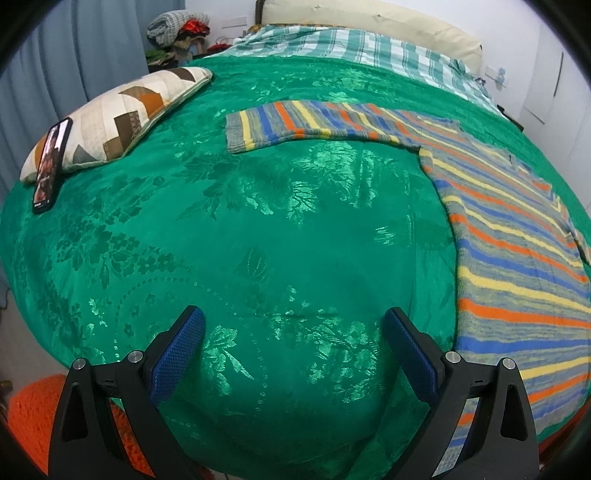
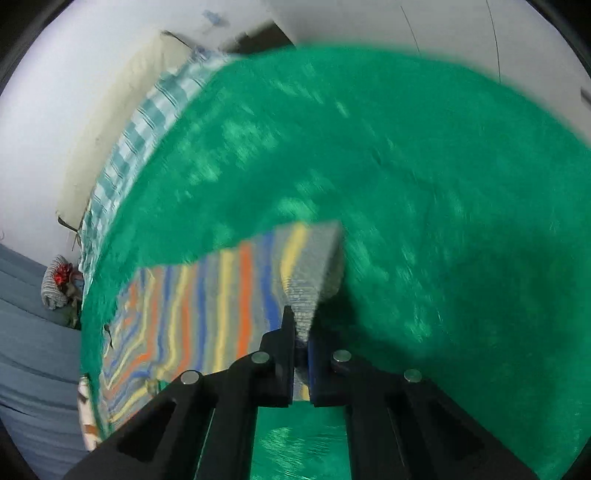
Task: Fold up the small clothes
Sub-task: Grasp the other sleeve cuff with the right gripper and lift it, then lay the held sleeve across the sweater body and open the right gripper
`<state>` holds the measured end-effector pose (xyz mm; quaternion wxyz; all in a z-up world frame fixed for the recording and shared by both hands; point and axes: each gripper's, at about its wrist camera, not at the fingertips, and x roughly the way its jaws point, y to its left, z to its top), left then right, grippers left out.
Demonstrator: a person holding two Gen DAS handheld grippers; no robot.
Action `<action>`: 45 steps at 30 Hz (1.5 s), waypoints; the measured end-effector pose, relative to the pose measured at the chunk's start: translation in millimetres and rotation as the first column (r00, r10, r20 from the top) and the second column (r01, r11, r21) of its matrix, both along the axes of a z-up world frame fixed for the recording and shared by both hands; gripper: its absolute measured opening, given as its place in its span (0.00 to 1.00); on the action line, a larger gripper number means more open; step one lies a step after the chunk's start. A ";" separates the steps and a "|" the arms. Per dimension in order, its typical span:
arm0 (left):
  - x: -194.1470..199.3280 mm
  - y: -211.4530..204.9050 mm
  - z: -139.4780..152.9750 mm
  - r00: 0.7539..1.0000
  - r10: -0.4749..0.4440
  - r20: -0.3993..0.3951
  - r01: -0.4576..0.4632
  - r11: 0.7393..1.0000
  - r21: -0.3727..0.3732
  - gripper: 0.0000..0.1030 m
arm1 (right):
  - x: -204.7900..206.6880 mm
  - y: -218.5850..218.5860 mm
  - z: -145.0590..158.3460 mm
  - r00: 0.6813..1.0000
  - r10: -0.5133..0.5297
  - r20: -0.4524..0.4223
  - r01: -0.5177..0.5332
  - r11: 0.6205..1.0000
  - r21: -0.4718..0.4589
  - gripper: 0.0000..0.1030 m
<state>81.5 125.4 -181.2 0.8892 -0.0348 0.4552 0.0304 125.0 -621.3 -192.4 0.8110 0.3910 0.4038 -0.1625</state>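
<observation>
A striped knit sweater [image 1: 509,236] in grey, blue, orange and yellow lies flat on the green bedspread [image 1: 258,221], its body at the right and one sleeve [image 1: 280,125] stretched out to the left. My left gripper [image 1: 293,325] is open and empty, hovering over bare bedspread left of the sweater's hem. In the right wrist view, my right gripper [image 2: 303,332] is shut on the grey cuff end of the sweater's other sleeve [image 2: 306,273], lifting it off the bedspread [image 2: 424,184]. That view is motion-blurred.
A patchwork pillow [image 1: 122,114] lies at the bed's far left with a phone [image 1: 50,166] leaning on it. A checked sheet [image 1: 332,46] and a cream headboard [image 1: 369,26] are at the back. Blue curtains [image 1: 55,66] hang on the left.
</observation>
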 end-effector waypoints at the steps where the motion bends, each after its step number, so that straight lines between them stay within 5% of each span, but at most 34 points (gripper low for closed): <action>1: 0.3 -0.6 0.0 1.000 -0.002 0.001 0.002 1.000 -0.001 0.95 | 5.1 9.2 14.1 0.999 0.024 0.022 -0.023 0.999 -0.044 0.05; 6: 2.8 -3.0 -0.1 1.000 -0.023 0.000 0.023 1.000 -0.012 0.95 | 47.3 88.1 89.5 0.956 0.271 0.110 -0.246 0.949 -0.197 0.05; 9: 3.4 -3.6 2.0 0.999 -0.032 0.007 0.032 0.999 -0.021 0.95 | 84.9 158.1 123.0 0.887 0.432 0.162 -0.395 0.892 -0.221 0.05; 15: 0.2 2.0 7.0 0.999 -0.026 0.022 0.026 0.999 -0.025 0.95 | 150.5 278.2 126.7 0.771 0.619 0.150 -0.580 0.780 -0.236 0.05; 17: 0.6 5.3 5.5 1.000 -0.017 0.013 0.017 1.000 -0.026 0.95 | 167.9 301.9 112.3 0.751 0.641 0.158 -0.614 0.766 -0.193 0.10; 18: 1.0 6.4 4.6 1.000 -0.013 0.009 0.013 1.000 -0.028 0.95 | 178.5 313.5 102.3 0.743 0.650 0.162 -0.634 0.760 -0.143 0.28; 19: 1.5 7.4 3.4 1.000 -0.009 0.003 0.009 0.999 -0.031 0.95 | 189.9 322.6 89.9 0.744 0.650 0.155 -0.646 0.759 -0.081 0.55; 20: 1.8 8.1 2.5 1.000 -0.006 -0.001 0.006 0.999 -0.032 0.95 | 197.1 323.0 82.2 0.752 0.643 0.148 -0.641 0.765 -0.063 0.64; 26: 3.6 7.2 2.8 1.000 -0.013 0.001 0.013 0.999 -0.035 0.95 | 191.4 286.0 64.9 0.798 0.572 0.190 -0.586 0.810 0.019 0.66; 31: 7.1 0.2 1.1 0.999 -0.034 -0.004 0.034 0.999 -0.027 0.95 | 173.4 237.2 8.0 0.875 0.482 0.042 -0.483 0.863 0.148 0.65; 34: 6.3 -5.2 0.2 0.999 -0.051 -0.007 0.051 0.999 -0.005 0.95 | 156.7 213.2 -20.3 0.895 0.418 -0.154 -0.416 0.908 0.049 0.56; 37: 4.1 -6.6 0.8 0.998 -0.057 -0.004 0.057 0.998 0.010 0.95 | 140.8 205.3 -4.8 0.914 0.386 -0.127 -0.395 0.917 -0.049 0.58; 42: 4.9 -6.5 -0.1 0.999 -0.051 -0.007 0.051 0.999 0.005 0.95 | 132.8 234.2 22.6 0.852 0.522 0.036 -0.521 0.853 -0.019 0.60; 45: 5.6 -6.6 -1.8 0.999 -0.041 -0.012 0.041 0.999 0.002 0.95 | 137.0 252.4 4.5 0.824 0.567 -0.015 -0.567 0.824 0.015 0.61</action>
